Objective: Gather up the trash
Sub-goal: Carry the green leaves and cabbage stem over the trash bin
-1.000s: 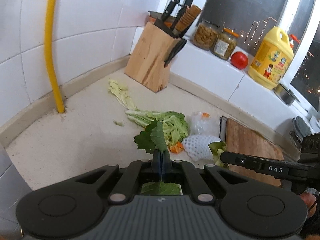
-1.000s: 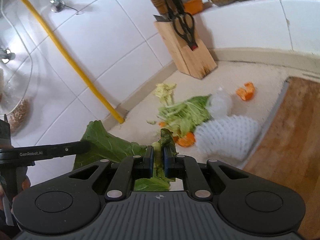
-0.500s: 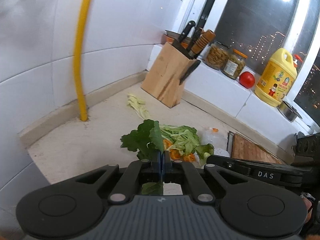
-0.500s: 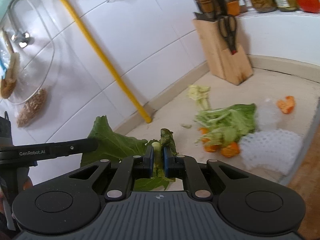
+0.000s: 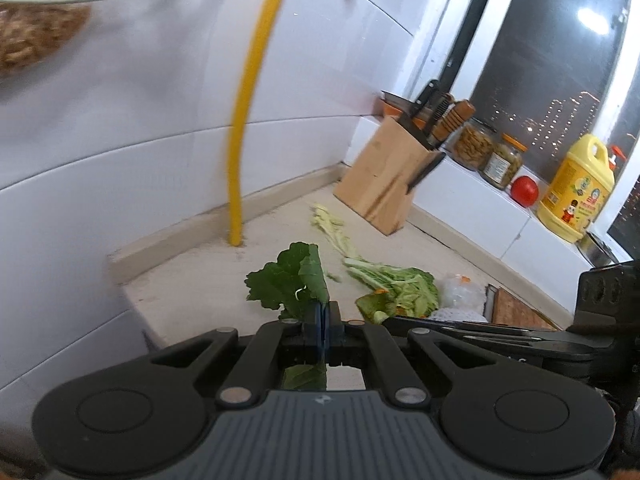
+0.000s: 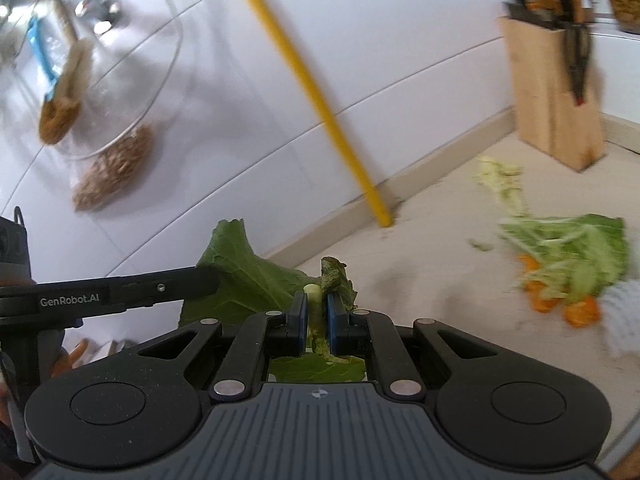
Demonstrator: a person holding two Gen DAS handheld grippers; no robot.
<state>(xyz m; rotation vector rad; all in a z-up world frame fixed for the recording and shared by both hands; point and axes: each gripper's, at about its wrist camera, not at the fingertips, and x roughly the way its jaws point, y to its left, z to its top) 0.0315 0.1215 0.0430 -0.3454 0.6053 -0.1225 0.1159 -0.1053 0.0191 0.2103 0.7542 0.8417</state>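
Observation:
My left gripper is shut on a dark green leaf that sticks up past its pads, lifted above the counter. My right gripper is shut on a pale leaf stalk, its crumpled green blade rising beside the pads. In the right wrist view the left gripper's arm crosses at the left with its large leaf hanging. Still on the beige counter lie a pile of cabbage leaves, orange peel pieces, a pale leaf strip and white foam netting.
A yellow pipe runs down the white tiled wall to the counter. A wooden knife block stands in the corner. On the sill are jars, a tomato and a yellow oil jug. A cutting board lies at right.
Both grippers have drawn back and to the left from the scrap pile, each still carrying its leaf. The knife block and the pile now sit farther right and smaller in both views.

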